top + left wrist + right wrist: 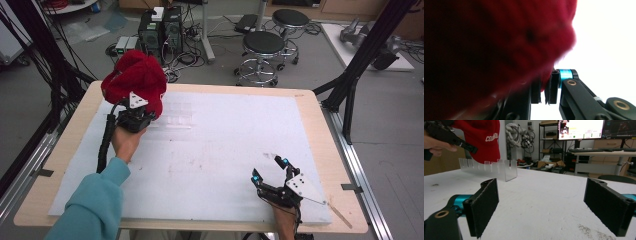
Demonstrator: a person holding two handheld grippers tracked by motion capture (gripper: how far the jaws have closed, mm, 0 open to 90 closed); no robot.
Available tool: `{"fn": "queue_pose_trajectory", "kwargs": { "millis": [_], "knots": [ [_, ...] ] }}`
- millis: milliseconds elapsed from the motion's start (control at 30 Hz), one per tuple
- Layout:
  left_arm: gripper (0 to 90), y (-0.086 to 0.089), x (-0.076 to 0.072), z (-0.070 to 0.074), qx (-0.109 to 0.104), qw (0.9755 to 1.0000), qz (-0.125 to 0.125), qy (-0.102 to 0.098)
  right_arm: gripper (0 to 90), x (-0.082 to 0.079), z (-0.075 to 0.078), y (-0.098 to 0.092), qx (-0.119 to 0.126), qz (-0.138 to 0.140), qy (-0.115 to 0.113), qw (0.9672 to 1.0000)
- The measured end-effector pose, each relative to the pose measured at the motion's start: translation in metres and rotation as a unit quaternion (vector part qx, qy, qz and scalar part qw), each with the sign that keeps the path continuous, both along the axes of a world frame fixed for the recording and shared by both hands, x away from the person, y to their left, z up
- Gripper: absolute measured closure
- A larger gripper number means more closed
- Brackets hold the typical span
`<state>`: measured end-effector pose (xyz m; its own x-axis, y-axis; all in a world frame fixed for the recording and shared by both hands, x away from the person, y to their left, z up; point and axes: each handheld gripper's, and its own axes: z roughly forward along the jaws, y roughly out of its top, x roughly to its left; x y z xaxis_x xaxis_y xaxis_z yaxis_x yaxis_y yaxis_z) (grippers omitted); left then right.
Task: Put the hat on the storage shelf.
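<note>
High view: left tool (134, 118) clenched on red cap (135, 80), held up over table (310, 110) far-left corner, just above clear rack (175, 116). Right tool (270, 172) released, idle nr near-right corner. Prob mid-task: cap not yet placed.

Red cap (134, 80) with white lettering; white table (225, 150).

The white desk (220, 150) lies bare and open between my two hands; my right gripper (270, 170) has free passage forward. Toward the far left a clear slotted rack (491, 168) stands in the way; the red cap (135, 80) hangs just above it.
</note>
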<state>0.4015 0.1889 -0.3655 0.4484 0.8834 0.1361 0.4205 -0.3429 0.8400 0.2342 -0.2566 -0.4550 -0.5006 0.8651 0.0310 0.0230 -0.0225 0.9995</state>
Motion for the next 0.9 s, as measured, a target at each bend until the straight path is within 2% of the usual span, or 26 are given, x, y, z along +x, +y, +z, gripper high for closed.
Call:
{"fn": "queue_pose_trajectory", "kwargs": {
  "millis": [233, 267, 300, 333, 433, 467, 567, 633, 767, 833, 900],
  "knots": [
    [85.1, -0.001, 0.003, -0.007, 0.0, 1.0, -0.006, -0.007, 11.6, 0.0, 0.0, -0.001, -0.002, 0.0, -0.002, 1.0],
    [85.2, -0.001, 0.003, -0.011, 0.006, 0.9999, -0.008, -0.004, 11.6, 0.0, 0.0, 0.0, -0.001, 0.0, -0.002, 1.0],
    [85.1, -0.001, 0.003, -0.011, 0.006, 0.9999, -0.008, -0.004, 11.6, 0.0, 0.0, 0.0, -0.001, 0.001, -0.002, 1.0],
    [85.1, 0.0, 0.003, -0.017, 0.003, 1.0, -0.006, -0.001, 11.6, 0.0, 0.0, -0.001, -0.002, 0.001, -0.003, 1.0],
    [85.0, 0.002, 0.0, -0.025, -0.004, 0.9999, -0.007, -0.012, 11.6, 0.0, 0.0, 0.0, 0.0, 0.0, -0.001, 1.0],
    [85.0, 0.002, -0.002, -0.027, 0.009, 0.9998, -0.013, -0.014, 11.6, 0.0, 0.0, -0.001, -0.001, 0.001, -0.003, 1.0],
    [84.8, 0.001, -0.002, -0.028, 0.009, 0.9997, -0.014, -0.016, 11.6, 0.0, 0.0, 0.0, 0.0, 0.001, -0.002, 1.0],
    [84.6, 0.004, -0.004, -0.032, -0.005, 0.9996, -0.014, -0.024, 11.5, -0.001, -0.001, 0.0, -0.004, 0.001, -0.01, 0.9999],
    [84.3, 0.007, -0.005, -0.033, -0.011, 0.9995, -0.017, -0.023, 11.6, -0.002, -0.001, 0.0, -0.001, 0.001, -0.01, 0.9999],
    [81.4, 0.008, -0.005, -0.034, -0.014, 0.9995, -0.019, -0.021, 11.5, -0.002, -0.001, 0.0, 0.001, 0.001, -0.009, 1.0],
    [73.0, 0.008, -0.006, -0.036, -0.011, 0.9995, -0.02, -0.023, 11.6, -0.002, -0.001, -0.001, 0.001, 0.0, -0.009, 1.0]
  ]
}}
